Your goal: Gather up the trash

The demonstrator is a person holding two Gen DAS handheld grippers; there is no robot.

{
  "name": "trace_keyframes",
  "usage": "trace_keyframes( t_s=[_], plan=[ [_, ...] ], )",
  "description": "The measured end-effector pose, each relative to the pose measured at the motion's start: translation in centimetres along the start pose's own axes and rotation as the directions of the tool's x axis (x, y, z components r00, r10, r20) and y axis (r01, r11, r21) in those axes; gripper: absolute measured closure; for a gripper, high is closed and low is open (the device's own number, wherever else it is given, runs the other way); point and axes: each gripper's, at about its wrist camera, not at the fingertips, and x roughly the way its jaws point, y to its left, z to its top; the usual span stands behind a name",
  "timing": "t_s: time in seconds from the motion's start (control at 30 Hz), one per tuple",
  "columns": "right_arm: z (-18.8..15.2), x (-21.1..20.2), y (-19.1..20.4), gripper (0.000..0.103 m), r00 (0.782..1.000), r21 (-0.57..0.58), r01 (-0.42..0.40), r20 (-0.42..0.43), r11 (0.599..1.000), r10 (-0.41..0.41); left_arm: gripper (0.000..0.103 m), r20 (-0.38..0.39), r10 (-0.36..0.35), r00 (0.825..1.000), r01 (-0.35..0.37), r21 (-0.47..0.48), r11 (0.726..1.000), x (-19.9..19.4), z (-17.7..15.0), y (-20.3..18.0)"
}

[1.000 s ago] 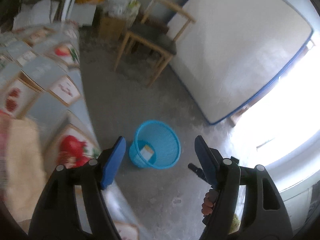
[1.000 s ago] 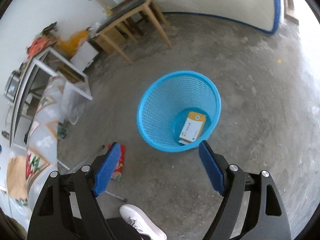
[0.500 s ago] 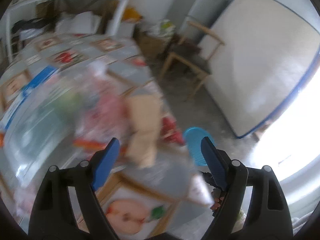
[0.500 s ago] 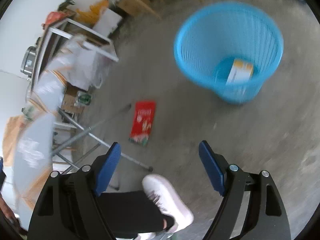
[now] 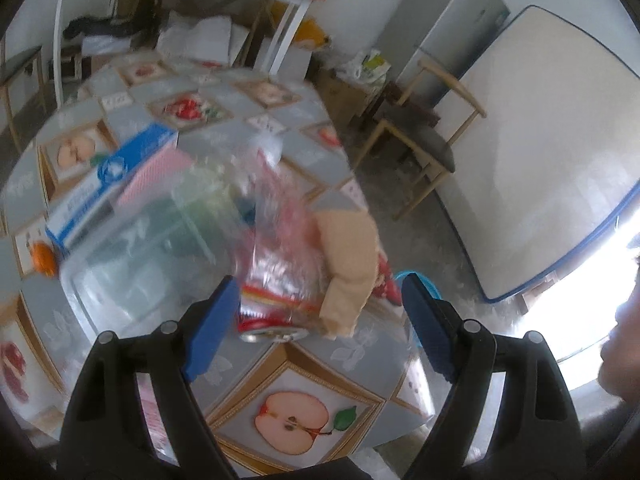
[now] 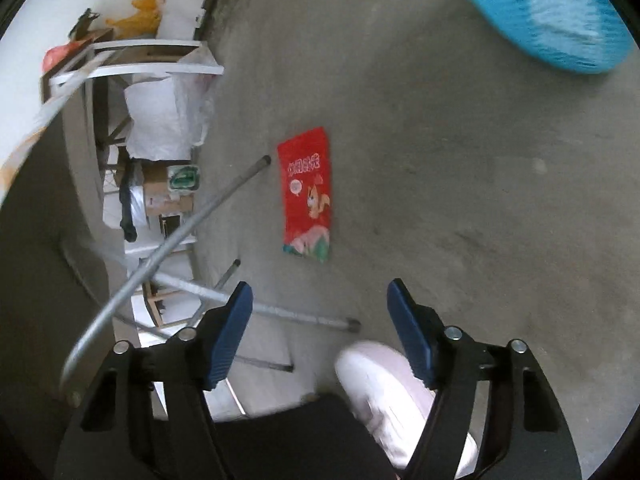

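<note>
The right gripper [image 6: 318,330], its blue-padded jaws closing with nothing yet between them, hangs over the rough grey concrete floor [image 6: 460,184] just short of the flat, glossy red snack packet [image 6: 307,196], which lies well clear of the blue plastic mesh basket [image 6: 560,12]. The thin packet lies flush (no raised edge shows), so closing early could pinch air or skid it. The left gripper [image 5: 316,326] stands wide before crinkly wrappers [image 5: 288,264].

Daylight floods in from a blown-out window [image 5: 592,280] at the left view's right edge, both fisheye views bend and darken at the rims, and motion blur smears the tabletop clutter [image 5: 280,248] and the blue basket [image 6: 552,12].
</note>
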Motion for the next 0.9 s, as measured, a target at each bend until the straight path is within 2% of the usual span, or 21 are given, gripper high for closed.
trace_keyframes(
  t_s=[0.17, 0.3, 0.37, 0.47, 0.53, 0.57, 0.6, 0.63, 0.67, 0.73, 0.9],
  plan=[
    [5.9, 6.7, 2.9, 0.041, 0.997, -0.092, 0.067, -0.042, 0.994, -0.071, 0.024, 0.023, -0.021, 1.0, 0.02, 0.015, 1.0, -2.1, 1.4, -0.3],
    [9.7, 11.5, 3.6, 0.047, 0.993, -0.068, 0.072, -0.094, 0.995, -0.078, 0.024, 0.029, -0.032, 0.999, 0.033, -0.03, 0.999, -2.9, 2.3, 0.9],
    [11.3, 13.5, 3.9, 0.049, 0.99, -0.059, 0.087, -0.106, 0.994, -0.092, 0.024, 0.03, -0.012, 0.999, 0.013, -0.051, 0.999, -3.3, 2.7, 1.6],
    [13.5, 15.9, 5.4, 0.05, 0.974, -0.142, 0.203, -0.073, 0.969, -0.215, 0.024, 0.025, 0.02, 0.999, -0.018, -0.078, 0.997, -3.6, 3.2, 2.8],
    [14.3, 17.3, 6.7, 0.05, 0.956, -0.217, 0.271, -0.056, 0.938, -0.289, 0.024, 0.024, 0.034, 0.999, -0.031, -0.098, 0.995, -3.9, 3.6, 3.6],
    [14.6, 18.3, 7.7, 0.05, 0.94, -0.281, 0.312, -0.045, 0.907, -0.338, 0.024, 0.022, 0.04, 0.999, -0.038, -0.106, 0.994, -3.9, 3.7, 3.9],
    [14.7, 19.5, 8.9, 0.05, 0.912, -0.368, 0.374, -0.019, 0.851, -0.409, 0.024, 0.017, 0.049, 0.999, -0.046, -0.112, 0.993, -3.9, 3.8, 4.2],
    [14.8, 20.0, 9.4, 0.05, 0.898, -0.41, 0.4, -0.004, 0.82, -0.44, 0.024, 0.012, 0.055, 0.998, -0.053, -0.116, 0.992, -3.9, 3.9, 4.5],
    [14.8, 21.0, 10.2, 0.049, 0.875, -0.477, 0.432, 0.016, 0.766, -0.484, 0.024, 0.008, 0.062, 0.998, -0.06, -0.119, 0.991, -3.9, 4.0, 4.8],
    [15.0, 22.7, 10.9, 0.047, 0.842, -0.547, 0.461, 0.021, 0.698, -0.539, 0.024, 0.0, 0.075, 0.997, -0.074, -0.122, 0.99, -3.7, 4.0, 5.2],
    [15.5, 24.9, 11.0, 0.045, 0.801, -0.609, 0.491, 0.034, 0.623, -0.598, 0.024, -0.033, 0.095, 0.995, -0.099, -0.132, 0.986, -2.8, 3.9, 6.0]
  ],
)
